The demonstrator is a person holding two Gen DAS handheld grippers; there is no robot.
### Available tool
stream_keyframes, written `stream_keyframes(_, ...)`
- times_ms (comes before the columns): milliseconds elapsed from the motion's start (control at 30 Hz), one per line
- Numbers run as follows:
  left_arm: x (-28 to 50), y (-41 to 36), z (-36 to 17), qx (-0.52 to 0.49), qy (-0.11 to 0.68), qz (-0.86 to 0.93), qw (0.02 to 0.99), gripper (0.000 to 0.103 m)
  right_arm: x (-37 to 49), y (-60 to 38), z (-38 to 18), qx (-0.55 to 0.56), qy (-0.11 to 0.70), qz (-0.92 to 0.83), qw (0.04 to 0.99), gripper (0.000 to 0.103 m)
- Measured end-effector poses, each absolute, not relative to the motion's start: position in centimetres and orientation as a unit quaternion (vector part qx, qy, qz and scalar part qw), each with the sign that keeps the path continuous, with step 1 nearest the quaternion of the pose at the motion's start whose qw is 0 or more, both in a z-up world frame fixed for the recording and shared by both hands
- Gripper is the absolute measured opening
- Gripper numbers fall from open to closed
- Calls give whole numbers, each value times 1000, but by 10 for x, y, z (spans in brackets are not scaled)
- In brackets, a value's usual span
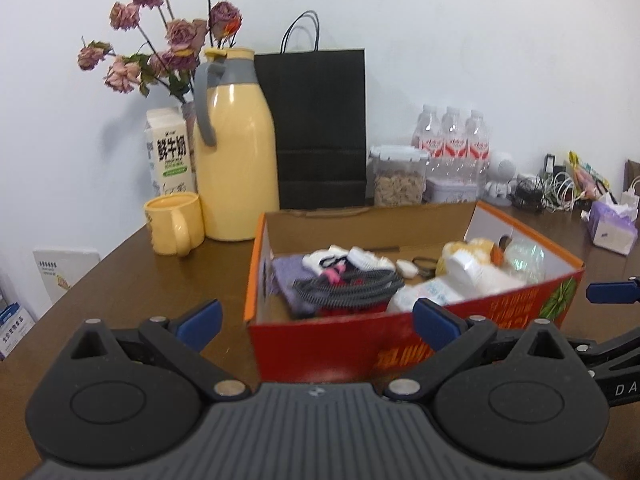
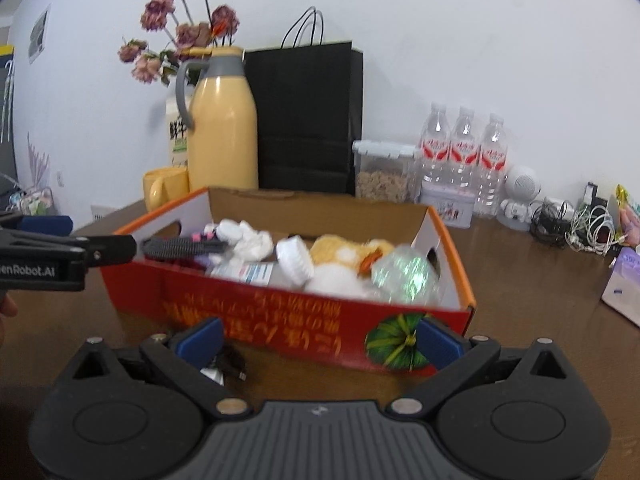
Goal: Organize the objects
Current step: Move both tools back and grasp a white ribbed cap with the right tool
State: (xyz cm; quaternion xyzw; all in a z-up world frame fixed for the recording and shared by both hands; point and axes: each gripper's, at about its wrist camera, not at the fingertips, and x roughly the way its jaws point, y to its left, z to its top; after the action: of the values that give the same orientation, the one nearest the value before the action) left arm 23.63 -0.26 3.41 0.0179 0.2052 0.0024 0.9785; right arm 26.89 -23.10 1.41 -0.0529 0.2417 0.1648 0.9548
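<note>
Worktop (image 1: 120, 288): brown wood, set against a white wall, carrying everything listed below.

Cardboard box (image 1: 320, 344): red outside with orange rim and yellow print, open-topped, near the middle of the worktop, directly ahead of both grippers. It holds the gathered items: a purple cloth (image 1: 286, 276) at its left end, a dark coiled cable (image 1: 352, 286) lying over that, white socks (image 2: 248, 240) behind, a white bottle cap (image 2: 295, 260), a yellow-and-white plush toy (image 2: 344, 258) and a crumpled clear bag (image 2: 404, 274) at the right end.

Black paper bag (image 1: 322, 128): upright against the wall, behind the box.

Yellow thermos jug (image 1: 236, 156): grey handle and collar, left of the paper bag; dried pink roses (image 1: 168, 40) rise behind it.

Milk carton (image 1: 170, 152): white, just left of the jug.

Three water bottles (image 2: 464, 152): red labels, in a row at the wall, right of a clear lidded food container (image 2: 382, 172).

Yellow mug (image 1: 176, 224): in front of the carton, beside the jug.

Tissue pack (image 1: 612, 228): purple and white, far right, near a tangle of white cables (image 2: 588, 228).

Left gripper (image 1: 316, 322): blue-padded fingers spread wide, nothing between them, before the box's left front corner.

Right gripper (image 2: 318, 344): fingers likewise spread wide, empty, low before the box's front wall; a small dark object, too blurred to name, lies by its left finger.
</note>
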Motion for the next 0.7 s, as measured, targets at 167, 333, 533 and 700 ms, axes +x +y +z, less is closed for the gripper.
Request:
stream_keyframes(167, 228, 5, 26, 21, 221, 5, 975, 103, 264, -224, 5, -64, 264, 173, 947, 103)
stream_keyframes(333, 224, 12, 15, 18, 237, 4, 971, 103, 263, -214, -7, -77, 287, 178, 938, 103)
stream_keyframes(533, 224, 22, 3, 0, 255, 0, 967, 103, 261, -204, -10, -73, 287, 193, 935, 103)
stream_keyframes(700, 224, 26, 1, -11, 254, 0, 967, 103, 266, -193, -8, -55, 288, 205, 934, 94)
